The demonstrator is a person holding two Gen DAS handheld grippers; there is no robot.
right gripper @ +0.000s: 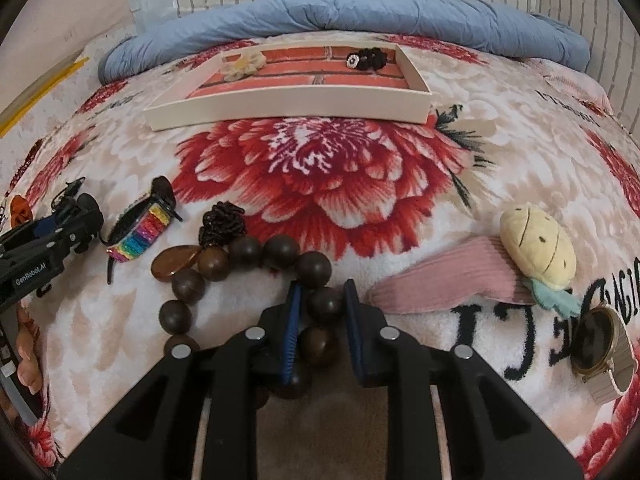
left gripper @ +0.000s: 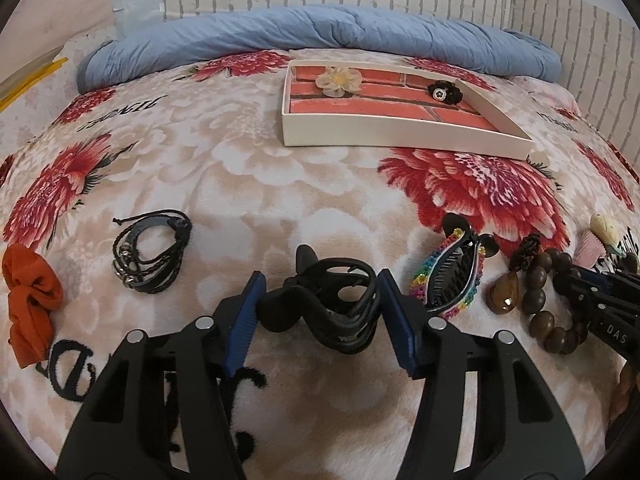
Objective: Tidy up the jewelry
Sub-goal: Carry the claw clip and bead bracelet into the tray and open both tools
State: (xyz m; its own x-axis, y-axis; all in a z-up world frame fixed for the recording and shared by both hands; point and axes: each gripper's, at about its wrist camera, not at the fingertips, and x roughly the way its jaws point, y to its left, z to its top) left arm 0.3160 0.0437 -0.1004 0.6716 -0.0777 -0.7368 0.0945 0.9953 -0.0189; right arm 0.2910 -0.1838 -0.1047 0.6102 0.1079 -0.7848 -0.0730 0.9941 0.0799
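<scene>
Black claw clip (left gripper: 328,300) lies on the floral blanket (left gripper: 240,184), well short of the white tray (left gripper: 400,136), between the blue pads of the left gripper (left gripper: 320,312). The jaws stand spread on either side; whether the pads already touch the clip cannot be told. Wooden bead bracelet (right gripper: 248,280) lies on the near side of the tray too; the right gripper (right gripper: 320,320) brackets one bead, nearly closed, firm contact unconfirmed. The tray holds a pale flower clip (left gripper: 338,80) and a black scrunchie (left gripper: 444,92). Judgement: both pickups are in hand. Recommended: close the left pads squarely on the clip's solid body, not the open prongs; lift the bracelet slowly so trailing beads clear the rainbow clip (left gripper: 448,276) between the two
</scene>
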